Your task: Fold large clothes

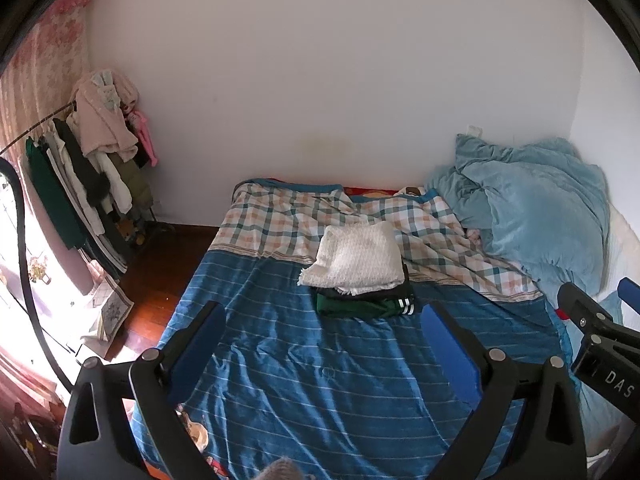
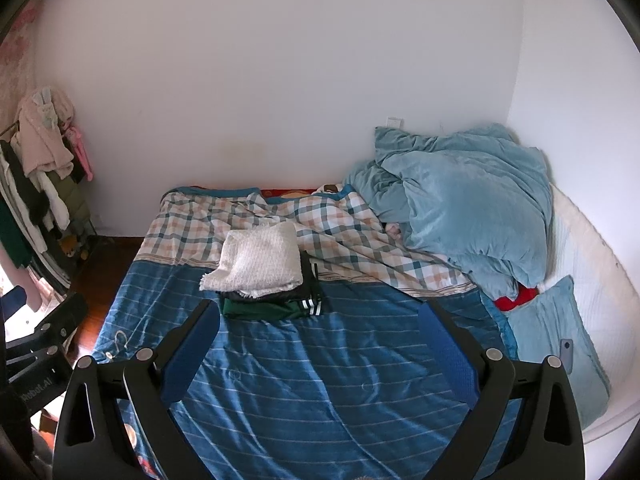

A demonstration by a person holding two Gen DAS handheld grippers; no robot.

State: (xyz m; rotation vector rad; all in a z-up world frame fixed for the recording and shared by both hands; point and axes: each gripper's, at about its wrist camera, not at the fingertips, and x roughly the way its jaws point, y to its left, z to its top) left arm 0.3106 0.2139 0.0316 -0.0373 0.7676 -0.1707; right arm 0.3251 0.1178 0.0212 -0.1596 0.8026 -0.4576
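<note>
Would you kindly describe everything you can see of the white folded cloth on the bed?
The white cloth looks like a textured knit or waffle weave, folded into a rough rectangle of several layers, with a frayed edge at the near side. It lies flat on top of a small stack, resting on a folded dark garment, which lies over a green one with white stripes. The stack sits on the blue striped bedspread, near its plaid section. Neither gripper touches it.

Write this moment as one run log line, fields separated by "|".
left tool: open, empty | right tool: open, empty | folded stack: on blue striped bedspread, white knit on top | both tools above bed, apart from stack
</note>
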